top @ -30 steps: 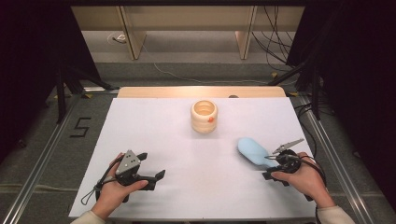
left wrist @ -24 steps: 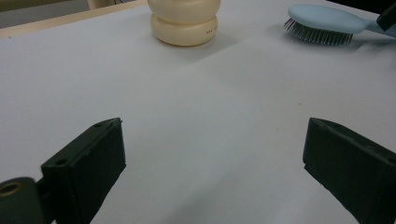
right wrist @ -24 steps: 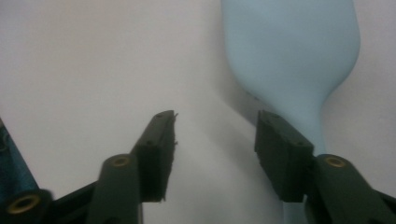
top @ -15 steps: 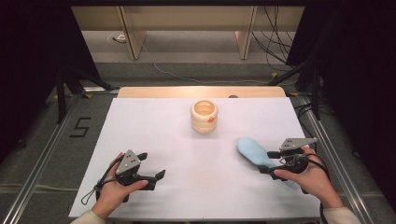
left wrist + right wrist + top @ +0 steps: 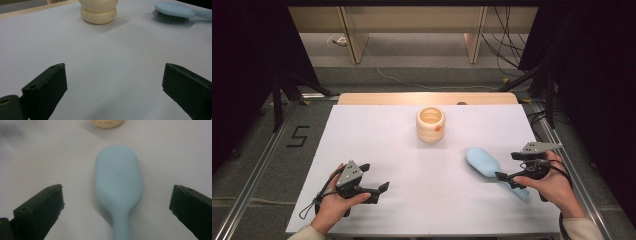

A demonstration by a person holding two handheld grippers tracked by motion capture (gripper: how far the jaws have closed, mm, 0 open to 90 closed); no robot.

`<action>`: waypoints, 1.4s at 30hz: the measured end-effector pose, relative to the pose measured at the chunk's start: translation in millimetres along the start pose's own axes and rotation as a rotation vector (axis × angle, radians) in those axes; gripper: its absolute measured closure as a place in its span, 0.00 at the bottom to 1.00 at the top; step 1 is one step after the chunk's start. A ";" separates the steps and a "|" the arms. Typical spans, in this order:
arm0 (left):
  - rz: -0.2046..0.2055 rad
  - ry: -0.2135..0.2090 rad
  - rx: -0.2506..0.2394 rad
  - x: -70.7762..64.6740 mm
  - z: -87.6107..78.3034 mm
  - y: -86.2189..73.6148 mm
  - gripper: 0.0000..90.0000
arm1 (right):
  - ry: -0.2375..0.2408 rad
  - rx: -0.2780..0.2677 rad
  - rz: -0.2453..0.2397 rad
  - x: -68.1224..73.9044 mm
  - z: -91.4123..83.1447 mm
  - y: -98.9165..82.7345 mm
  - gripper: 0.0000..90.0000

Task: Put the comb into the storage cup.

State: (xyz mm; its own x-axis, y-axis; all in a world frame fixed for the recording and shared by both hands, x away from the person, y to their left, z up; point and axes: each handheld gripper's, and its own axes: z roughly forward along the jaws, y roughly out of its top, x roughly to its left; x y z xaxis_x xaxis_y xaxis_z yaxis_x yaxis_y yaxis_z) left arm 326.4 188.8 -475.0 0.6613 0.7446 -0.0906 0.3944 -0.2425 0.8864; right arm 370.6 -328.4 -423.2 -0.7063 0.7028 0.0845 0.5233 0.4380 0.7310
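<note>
Jaws of the right gripper (image 5: 522,165) stand released in the high view, having just been opening, with the pale blue hairbrush (image 5: 484,162) lying free on the desk near its right edge, handle running under that gripper. Near the front-left corner, the left gripper (image 5: 371,180) rests in the person's hand with its jaws spread and nothing between them. A cream ribbed jar (image 5: 430,125) stands toward the middle of the far edge.

Left gripper view: both black jaws are wide apart over the bare white desk (image 5: 105,62); the jar sits ahead, the hairbrush bristles-down to its right.

Right gripper view: the jaws flank the hairbrush well clear of it, its smooth back up and its handle pointing toward the camera.
</note>
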 end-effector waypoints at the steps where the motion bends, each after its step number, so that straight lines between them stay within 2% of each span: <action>1: 0.002 0.000 0.000 0.2 0.2 0.0 0.06 | -0.004 0.022 -0.005 -0.8 0.3 -0.2 0.00; 5: 0.001 0.001 -0.001 0.0 0.1 0.2 0.06 | -0.011 0.115 -0.025 -3.8 3.2 -0.1 0.00; 9: 0.001 -0.001 -0.001 0.1 0.2 0.2 0.06 | 0.016 0.172 -0.040 -6.5 7.7 2.4 0.00; 10: 0.001 -0.001 -0.001 0.1 0.2 0.2 0.06 | 0.023 0.202 -0.048 -6.9 8.7 3.2 0.00; 18: 0.000 -0.003 -0.001 -0.2 0.8 0.1 0.06 | -0.003 0.375 -0.099 -8.9 19.8 6.4 0.01; 22: -0.001 -0.003 -0.001 -0.2 1.1 0.2 0.06 | -0.004 0.434 -0.113 -8.2 28.1 7.4 0.03; 27: 0.000 -0.004 -0.001 -0.3 1.2 0.2 0.06 | -0.019 0.508 -0.111 -6.7 41.3 9.8 0.08; 30: 0.000 -0.003 -0.001 -0.2 1.2 0.1 0.06 | -0.013 0.561 -0.124 -6.6 47.1 12.5 0.12; 36: -0.001 -0.004 -0.004 -0.5 1.2 0.3 0.06 | -0.026 0.615 -0.128 -5.3 57.1 16.9 0.19; 39: -0.003 -0.005 -0.006 -0.9 1.0 0.5 0.06 | -0.012 0.658 -0.153 -3.7 61.0 17.1 0.22; 40: -0.002 -0.004 -0.006 -0.8 1.0 0.5 0.06 | -0.022 0.661 -0.137 -2.4 62.2 17.0 0.22; 42: -0.003 -0.005 -0.006 -0.7 1.1 0.5 0.06 | -0.025 0.668 -0.144 -4.6 63.0 17.0 0.23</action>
State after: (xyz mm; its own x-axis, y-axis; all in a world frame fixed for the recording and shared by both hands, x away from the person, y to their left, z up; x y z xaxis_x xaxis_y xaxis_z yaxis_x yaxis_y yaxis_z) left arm 326.9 187.5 -475.0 0.6636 0.7420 -0.0952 0.3920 -0.2365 0.8890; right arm 412.8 -288.9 -453.8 -0.7837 0.6211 -0.0036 0.6128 0.7742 0.1581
